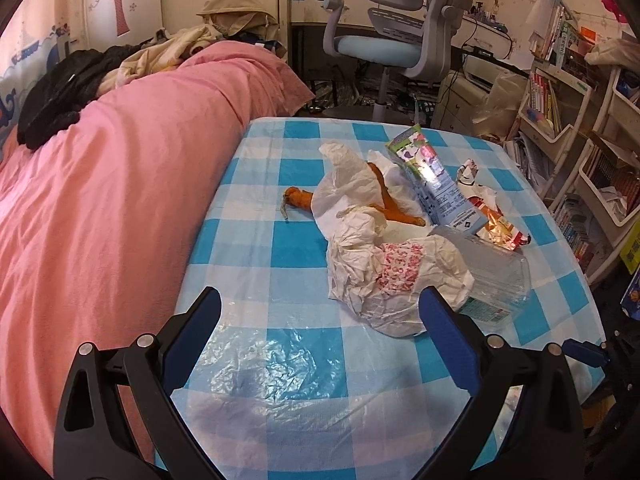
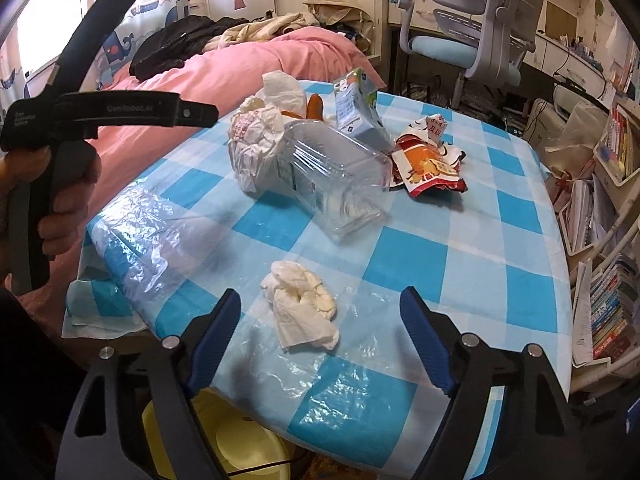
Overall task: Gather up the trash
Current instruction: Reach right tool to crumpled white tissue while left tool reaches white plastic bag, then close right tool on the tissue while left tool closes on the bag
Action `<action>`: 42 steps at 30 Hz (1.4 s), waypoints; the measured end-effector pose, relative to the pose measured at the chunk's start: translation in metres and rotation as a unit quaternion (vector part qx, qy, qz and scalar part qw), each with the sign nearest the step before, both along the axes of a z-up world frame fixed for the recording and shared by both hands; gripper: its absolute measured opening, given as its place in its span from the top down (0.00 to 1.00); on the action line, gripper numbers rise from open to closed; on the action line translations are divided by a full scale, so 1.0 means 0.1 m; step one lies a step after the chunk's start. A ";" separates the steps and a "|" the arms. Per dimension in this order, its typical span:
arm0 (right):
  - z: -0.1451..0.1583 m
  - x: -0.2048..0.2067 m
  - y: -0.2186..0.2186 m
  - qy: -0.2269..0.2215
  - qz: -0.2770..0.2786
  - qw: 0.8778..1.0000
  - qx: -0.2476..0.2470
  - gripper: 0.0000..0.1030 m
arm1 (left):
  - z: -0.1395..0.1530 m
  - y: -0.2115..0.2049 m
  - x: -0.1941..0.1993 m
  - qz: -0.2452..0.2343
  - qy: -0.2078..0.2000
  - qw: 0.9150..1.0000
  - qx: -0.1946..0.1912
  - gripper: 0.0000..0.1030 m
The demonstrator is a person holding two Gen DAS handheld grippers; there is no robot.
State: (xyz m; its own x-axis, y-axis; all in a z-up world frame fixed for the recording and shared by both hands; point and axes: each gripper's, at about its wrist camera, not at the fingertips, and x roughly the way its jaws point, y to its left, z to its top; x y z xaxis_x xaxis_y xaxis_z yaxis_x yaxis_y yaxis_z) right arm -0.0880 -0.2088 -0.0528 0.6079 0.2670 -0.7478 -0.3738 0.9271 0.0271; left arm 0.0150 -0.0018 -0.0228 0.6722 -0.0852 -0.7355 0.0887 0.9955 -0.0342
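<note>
A crumpled white tissue (image 2: 301, 307) lies on the checked worktop (image 2: 472, 240) just ahead of the right hand-held gripper (image 2: 322, 336), between its blue fingers, which stand wide apart and touch nothing. It rests on a clear plastic sheet (image 2: 160, 232) whose edges are hard to trace against the cloth.

Farther ahead of that hand-held gripper, a clear plastic container (image 2: 332, 176) lies tipped on its side; its transparent walls blur into what sits behind. To its left is a crumpled white bag (image 2: 256, 144), behind it a blue carton (image 2: 356, 108), and to its right a red snack wrapper (image 2: 430, 164). An orange peel (image 2: 314, 106) peeks out, mostly hidden by the bag and container.

The left hand-held gripper (image 1: 320, 320) hovers with its fingers spread, the same white bag (image 1: 384, 272) just beyond its right finger, which covers part of it. More orange peel (image 1: 298, 199) lies ahead, half buried under the bag.

A yellow bin (image 2: 240, 440), cut off by the frame and the worktop edge, sits below the right hand-held gripper. A pink bed (image 1: 100, 200) lies to the left.
</note>
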 end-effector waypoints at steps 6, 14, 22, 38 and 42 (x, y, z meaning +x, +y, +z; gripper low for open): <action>-0.01 0.04 0.03 0.008 0.001 1.000 0.008 0.34 | -0.09 0.03 0.18 0.013 0.020 0.998 -0.055 0.07; -0.11 0.09 0.03 0.032 0.012 0.999 0.018 0.50 | -0.15 0.00 0.37 0.041 0.024 0.997 -0.064 0.07; -0.13 0.10 0.10 0.039 0.030 0.999 0.020 0.63 | -0.29 0.05 0.51 0.059 0.046 0.993 -0.086 0.07; 0.00 0.14 0.09 0.028 0.035 0.997 0.055 0.79 | -0.07 0.24 0.40 0.020 0.032 0.993 -0.111 0.75; 0.04 0.15 0.05 0.026 0.035 0.996 0.076 0.79 | 0.00 0.25 0.33 0.014 0.020 0.994 -0.105 0.75</action>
